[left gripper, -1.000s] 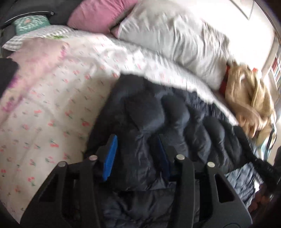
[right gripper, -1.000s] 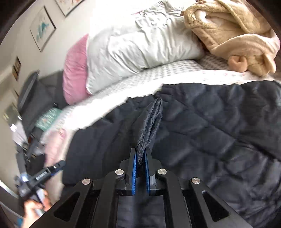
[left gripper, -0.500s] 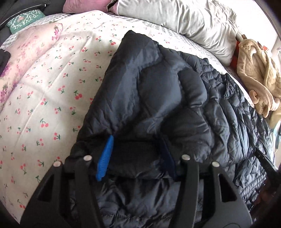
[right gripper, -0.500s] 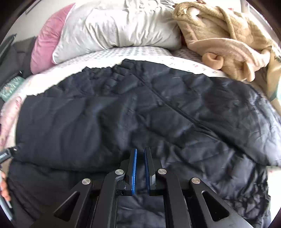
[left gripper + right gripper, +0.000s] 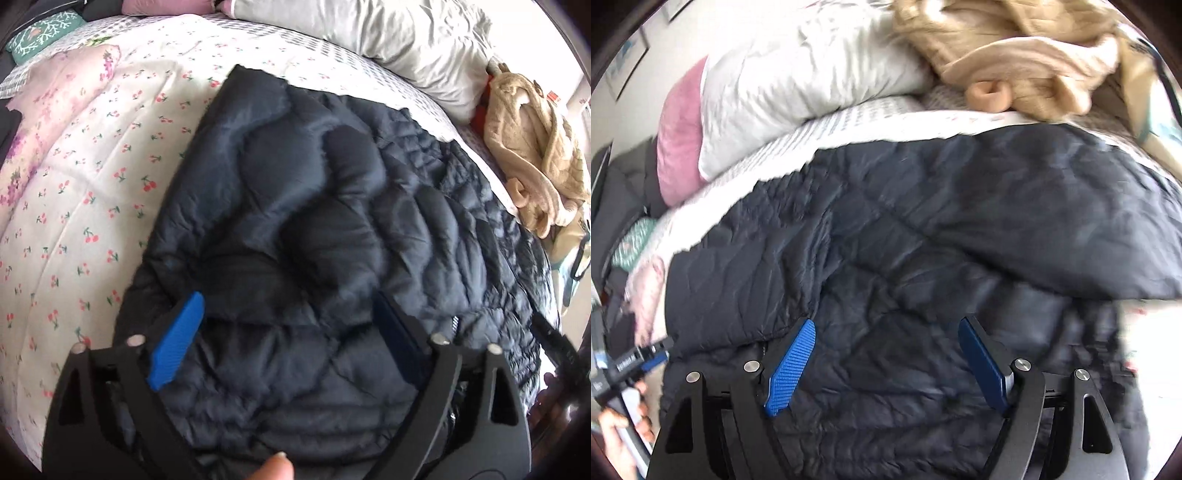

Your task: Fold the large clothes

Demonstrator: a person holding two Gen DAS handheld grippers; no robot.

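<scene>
While both claws, left claw (image 5: 288,325) and right claw (image 5: 886,350), hover released above the dark puffer jacket (image 5: 332,221) lying partly folded on the bed (image 5: 92,184), the next fold probably requires regrasping an outer edge.

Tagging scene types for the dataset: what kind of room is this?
Most likely a bedroom: the dark puffer jacket lies on a bed with a cherry-print cover, pillows at its head.

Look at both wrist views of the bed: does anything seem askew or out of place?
The dark puffer jacket lies bunched and slanted on the cherry-print bedspread, not squared. A tan fleece robe is heaped against the grey pillow.
</scene>
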